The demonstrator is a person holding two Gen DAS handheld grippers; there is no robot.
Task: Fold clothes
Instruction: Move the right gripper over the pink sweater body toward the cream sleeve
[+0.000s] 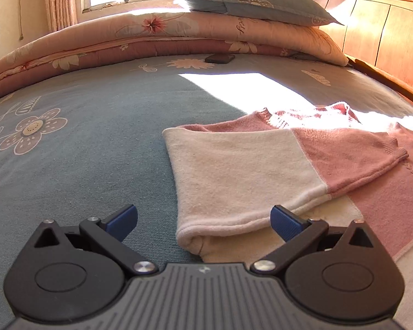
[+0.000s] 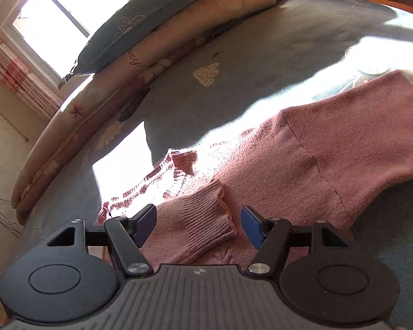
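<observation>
One sleeve [image 1: 234,176] of the pink-and-cream sweater [image 2: 303,159] is lying folded across its body on the bed [image 1: 96,126]; the other is stretching outward. You are holding your left gripper [image 1: 203,221] and right gripper [image 2: 197,224] spread, gripping nothing.

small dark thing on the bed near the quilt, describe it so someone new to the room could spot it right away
Start from the blue-green floral bedsheet and look to its far side, where a folded pink floral quilt runs below the window. The small flat dark rectangular object lies on the sheet right at the quilt's near edge. It is the only dark, hard-edged item among soft, pale fabrics.
</observation>
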